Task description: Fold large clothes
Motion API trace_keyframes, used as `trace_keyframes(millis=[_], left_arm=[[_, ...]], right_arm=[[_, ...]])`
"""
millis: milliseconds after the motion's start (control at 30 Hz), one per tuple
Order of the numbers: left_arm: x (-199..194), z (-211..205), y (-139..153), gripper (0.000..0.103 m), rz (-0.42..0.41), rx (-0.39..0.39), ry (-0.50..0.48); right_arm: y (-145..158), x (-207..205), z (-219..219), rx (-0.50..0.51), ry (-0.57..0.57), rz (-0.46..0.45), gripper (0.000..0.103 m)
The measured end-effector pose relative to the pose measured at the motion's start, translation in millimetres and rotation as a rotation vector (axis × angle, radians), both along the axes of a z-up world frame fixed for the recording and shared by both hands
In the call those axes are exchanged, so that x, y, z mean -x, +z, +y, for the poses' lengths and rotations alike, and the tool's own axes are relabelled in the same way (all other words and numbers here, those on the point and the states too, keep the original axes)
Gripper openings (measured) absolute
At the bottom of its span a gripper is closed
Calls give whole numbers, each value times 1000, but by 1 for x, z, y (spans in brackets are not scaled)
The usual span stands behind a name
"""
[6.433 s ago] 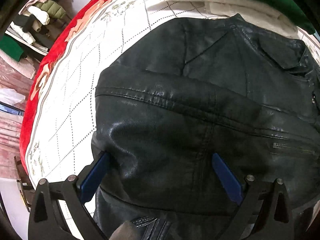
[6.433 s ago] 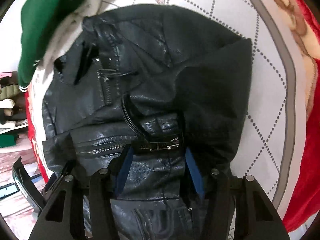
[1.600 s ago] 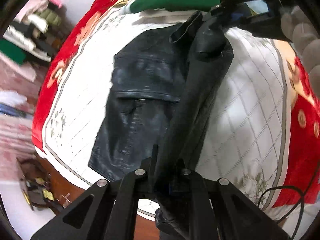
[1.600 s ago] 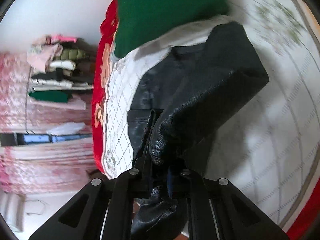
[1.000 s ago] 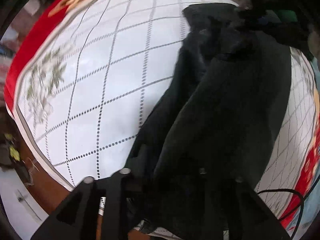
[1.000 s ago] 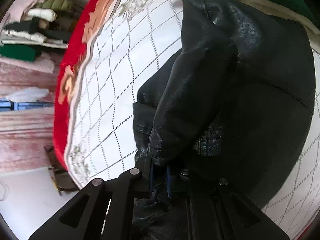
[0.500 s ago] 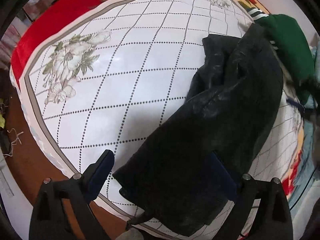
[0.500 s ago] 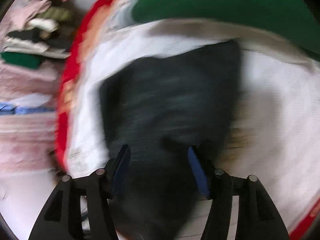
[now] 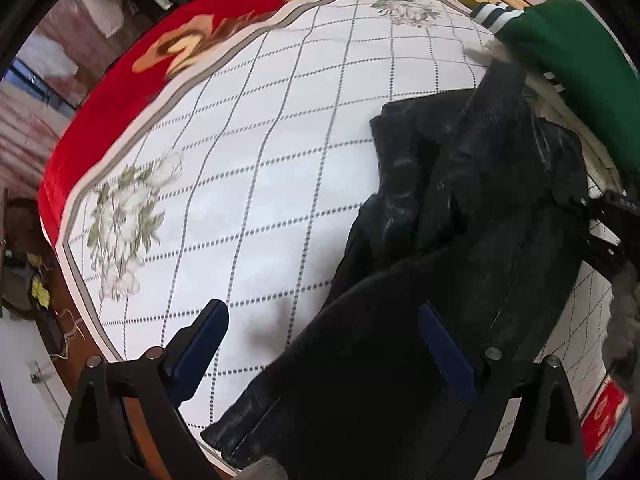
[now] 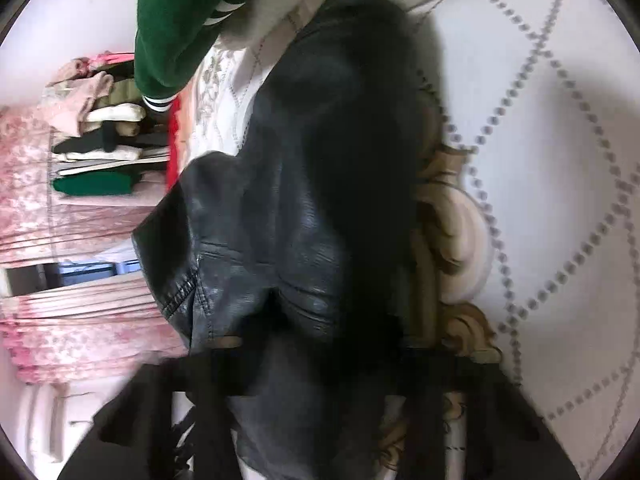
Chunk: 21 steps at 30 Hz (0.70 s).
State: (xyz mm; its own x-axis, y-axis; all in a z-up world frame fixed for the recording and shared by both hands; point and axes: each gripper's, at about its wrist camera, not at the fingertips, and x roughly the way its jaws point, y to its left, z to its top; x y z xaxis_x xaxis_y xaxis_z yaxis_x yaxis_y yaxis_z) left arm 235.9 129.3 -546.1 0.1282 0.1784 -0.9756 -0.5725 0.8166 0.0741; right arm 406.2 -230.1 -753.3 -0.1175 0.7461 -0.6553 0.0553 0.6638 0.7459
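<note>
Covering most of the left wrist view is the surface (image 9: 280, 160), under a white cloth with a dotted diamond grid, grey flower prints and a red floral border. Black leather jacket (image 9: 460, 240) lies bunched on that cloth, toward the right side of that view, one edge reaching the near border of the cloth; it looks partly doubled over, lining side up near the camera. Green garment (image 9: 580, 80) with white-striped cuffs sits just beyond the jacket's far end, touching or overlapping it, can't tell which. Stack of folded clothes (image 10: 100, 140) is on shelving past the surface edge, in front of pink curtains. Left tool (image 9: 320, 344) hangs above the jacket's near edge, blue pads wide apart, nothing gripped; the left pad is over bare cloth, the right pad over the jacket. Right tool (image 10: 320, 360) is badly blurred, pointing along the jacket; jaws are closing with jacket leather between the fingers, but whether the pads already press on it can't be told. Right tool's black frame also shows at the far right of the left wrist view.
</note>
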Motion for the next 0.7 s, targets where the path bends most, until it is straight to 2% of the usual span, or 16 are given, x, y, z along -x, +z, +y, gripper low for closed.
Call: trace_keyframes(millis=[67,200,300,367,400,433,467,500,567,667,700], left_arm=[[-6,-6,0,97,0,-5,-16],[-14,-18,7,97,-13,2,-51],[-18,-32,11,97,-19,19,-80],[-18,-42,12,97,-15,25,-101],[-17,-50,11,97,-10,29,-119],[-17,-55,10,97,-3,31,-133],[-16,-63,7,97,9,35,-151],[-16,-69,5,97,15,40,-162],[-16,-82,1,97,29,48,-184],[-14,-98,-3,97,43,56,-208],[-14,-101,-6,97,48,57,-210]], right_arm=[[6,8,-11,-1,-71,12,19],[29,44,-62,72,-292,24,17],[51,103,-132,156,-525,67,17],[64,145,-172,231,-609,97,19],[68,163,-185,287,-613,110,23],[70,174,-193,333,-600,125,37],[67,189,-204,422,-538,187,47],[63,198,-212,463,-498,245,47],[72,213,-231,480,-484,283,47],[117,218,-243,615,-452,162,47],[129,218,-243,632,-444,119,47]])
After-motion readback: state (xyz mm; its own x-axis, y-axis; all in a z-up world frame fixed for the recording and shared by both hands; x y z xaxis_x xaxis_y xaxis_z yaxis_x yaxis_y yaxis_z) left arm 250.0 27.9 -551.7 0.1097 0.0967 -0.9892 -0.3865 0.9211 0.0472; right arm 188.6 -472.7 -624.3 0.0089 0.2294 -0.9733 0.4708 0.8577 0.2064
